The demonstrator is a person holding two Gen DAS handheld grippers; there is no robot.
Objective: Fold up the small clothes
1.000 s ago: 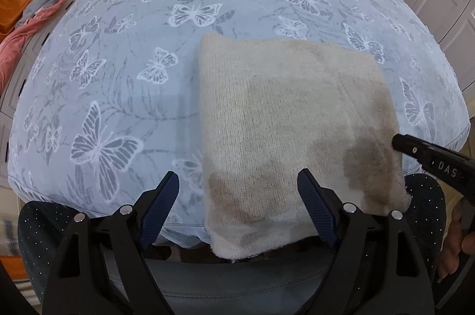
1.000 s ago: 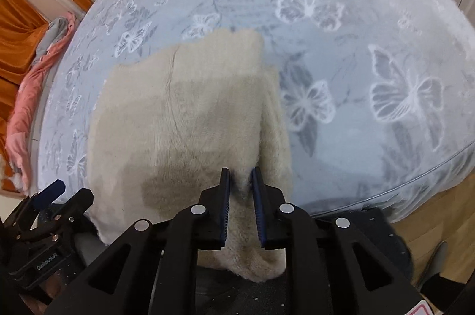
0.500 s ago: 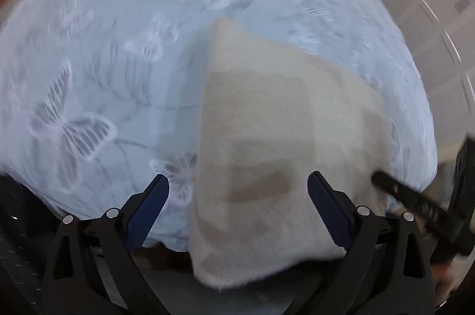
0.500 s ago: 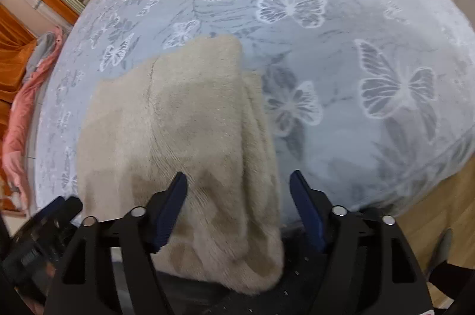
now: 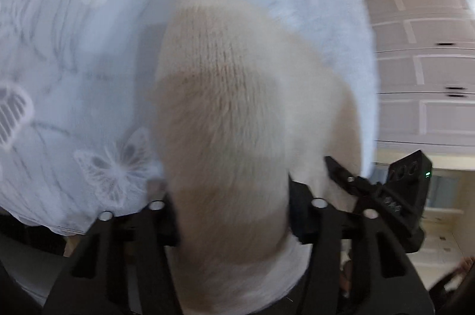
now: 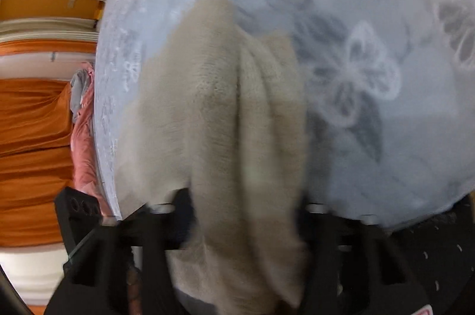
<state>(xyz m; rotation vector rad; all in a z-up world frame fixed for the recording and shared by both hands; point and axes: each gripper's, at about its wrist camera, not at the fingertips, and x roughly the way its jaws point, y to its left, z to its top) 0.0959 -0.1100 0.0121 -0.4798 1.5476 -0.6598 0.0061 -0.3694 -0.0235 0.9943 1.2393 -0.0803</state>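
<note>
Beige knit garment (image 5: 225,119), folded, layered edges at right side, lying on butterfly-print bedspread (image 5: 74,63).

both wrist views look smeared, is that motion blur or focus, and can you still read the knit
Left wrist: motion smear; knit ribs on the sweater stay readable mid-frame, the bedspread butterflies streak. Right wrist: similar smear, the sweater softer, fisheye bending the bedspread edge.

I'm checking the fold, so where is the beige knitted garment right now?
The beige knitted garment lies folded on the pale blue butterfly-print bedspread at its near edge, filling the centre of both wrist views between each hand-held gripper's fingers.
</note>
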